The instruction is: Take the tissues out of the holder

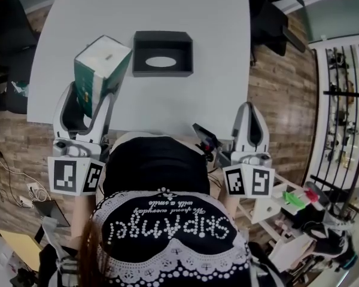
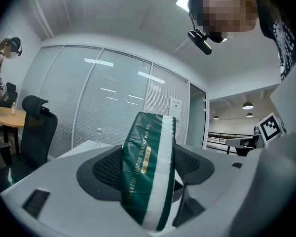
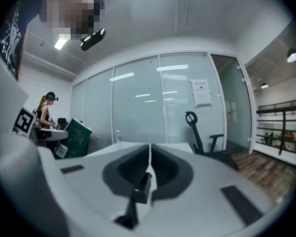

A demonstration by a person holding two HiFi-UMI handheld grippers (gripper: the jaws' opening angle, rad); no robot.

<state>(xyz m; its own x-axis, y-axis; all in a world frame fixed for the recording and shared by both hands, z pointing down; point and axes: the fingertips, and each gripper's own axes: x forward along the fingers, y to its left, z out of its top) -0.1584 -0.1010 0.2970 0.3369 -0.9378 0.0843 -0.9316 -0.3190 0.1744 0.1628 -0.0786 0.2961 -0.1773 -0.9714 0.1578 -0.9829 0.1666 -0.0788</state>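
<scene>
Head view looks steeply down on a pale grey tabletop (image 1: pixel 215 52), where a black holder (image 1: pixel 163 54) sits near the middle with its oval opening facing up. To the left of the holder and clear of it, the left tongs (image 1: pixel 91 95) are clenched on a green-and-white tissue pack (image 1: pixel 102 64), which stands tilted between the two jaws with its pale top face turned upward. Left gripper view confirms the grip: both dark pads press against the pack's flanks, and its white stripe and gold lettering run lengthwise up the wrapper. The right tongs (image 1: pixel 249 109) hang near the tabletop's near edge, off to the right of the person's dark lace-trimmed top, well apart from the holder. Right gripper view shows their jaws pressed together with only a thin seam between them and nothing held. Wooden flooring (image 1: pixel 281 88) surrounds the tabletop, with a dark chair (image 1: pixel 269 11) at the far right corner.
</scene>
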